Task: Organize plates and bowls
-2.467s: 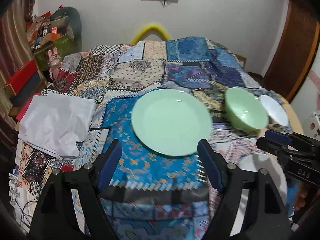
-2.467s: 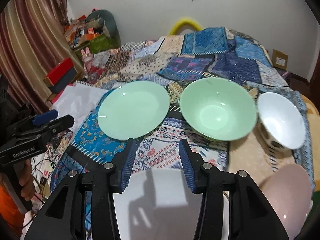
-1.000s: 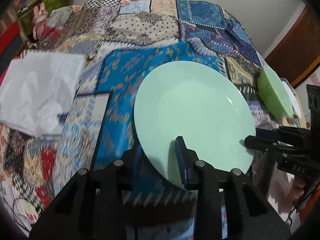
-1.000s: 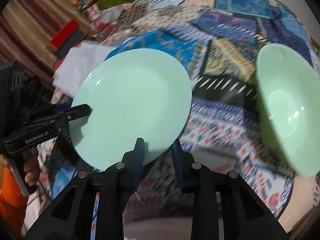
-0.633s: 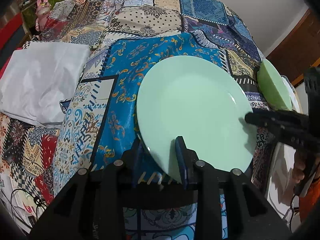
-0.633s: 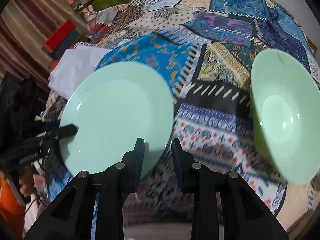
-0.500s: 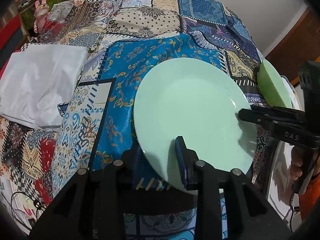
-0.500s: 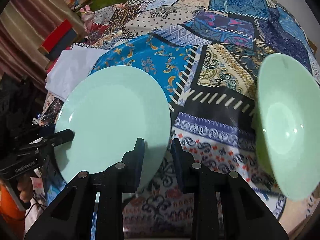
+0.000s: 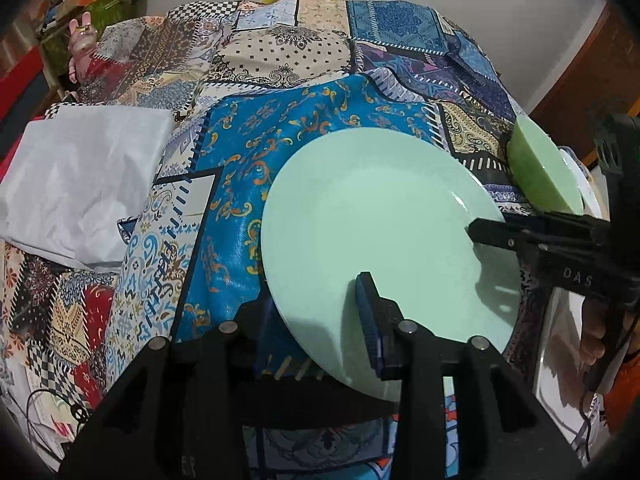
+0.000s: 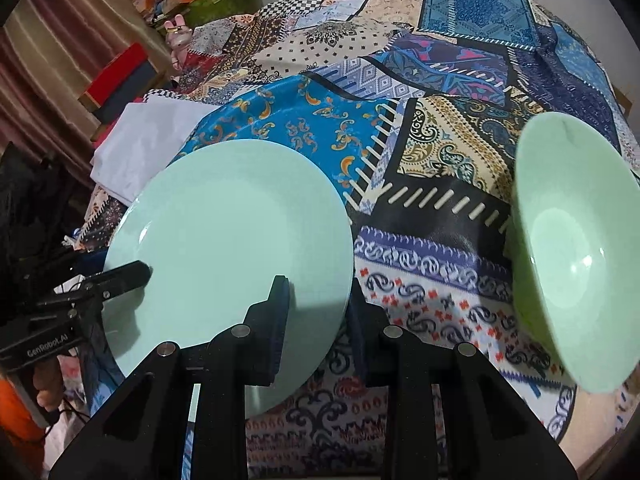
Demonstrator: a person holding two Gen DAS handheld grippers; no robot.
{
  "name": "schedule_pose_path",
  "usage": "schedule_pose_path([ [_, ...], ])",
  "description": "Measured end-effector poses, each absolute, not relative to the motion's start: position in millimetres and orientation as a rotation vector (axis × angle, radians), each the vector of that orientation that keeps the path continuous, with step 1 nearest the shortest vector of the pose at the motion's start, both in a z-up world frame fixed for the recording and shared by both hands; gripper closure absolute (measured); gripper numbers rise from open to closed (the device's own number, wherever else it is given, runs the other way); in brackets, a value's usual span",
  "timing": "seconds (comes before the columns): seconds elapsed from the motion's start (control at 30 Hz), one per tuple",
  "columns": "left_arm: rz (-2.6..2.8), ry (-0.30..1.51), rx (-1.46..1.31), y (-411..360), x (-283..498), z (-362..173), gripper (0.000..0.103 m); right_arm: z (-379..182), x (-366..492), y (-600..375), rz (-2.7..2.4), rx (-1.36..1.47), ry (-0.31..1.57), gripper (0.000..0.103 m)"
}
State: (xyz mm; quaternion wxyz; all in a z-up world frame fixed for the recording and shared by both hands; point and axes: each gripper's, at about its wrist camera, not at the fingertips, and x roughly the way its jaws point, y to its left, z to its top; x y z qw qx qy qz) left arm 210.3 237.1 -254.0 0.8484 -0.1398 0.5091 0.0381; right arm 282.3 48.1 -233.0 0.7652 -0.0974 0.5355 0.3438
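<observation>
Green plate [image 9: 380, 220] held tilted above the patchwork cloth [image 9: 280, 52], pinched at its near rim by the left gripper [image 9: 320, 312] and the right gripper [image 10: 316, 312], both clamped. Since 2.5 s ago: plate lifted off cloth. Green bowl [image 10: 572, 248] sits right of the right gripper.

A pale mint-green plate [image 9: 380, 220] and a slightly yellower green bowl [image 10: 568, 248] sit against a patchwork quilt [image 10: 460, 80] of blue, navy, cream and red paisley, floral and checked panels, beside a plain white folded cloth [image 9: 80, 176]; black grippers carry blue finger pads [image 9: 366, 312].
</observation>
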Motion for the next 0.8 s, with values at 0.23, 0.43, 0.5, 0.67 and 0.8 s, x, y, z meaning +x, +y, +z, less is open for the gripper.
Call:
schedule_pose_path([
  [0.23,0.074,1.057,-0.289,225,200,-239,0.065,-217,270,35,0.743,-0.207,1.12,0.078],
  [0.43,0.065,1.031,-0.281,211,188,-218,0.065,-198,258,19,0.742,-0.173,1.077,0.078],
  [0.5,0.065,1.019,-0.273,205,184,-209,0.065,-191,255,15,0.74,-0.167,1.063,0.078],
  [0.67,0.059,0.995,-0.261,190,172,-191,0.065,-176,247,2,0.735,-0.139,1.033,0.078],
  [0.8,0.053,0.982,-0.254,179,164,-177,0.065,-166,236,-10,0.732,-0.125,1.007,0.078],
])
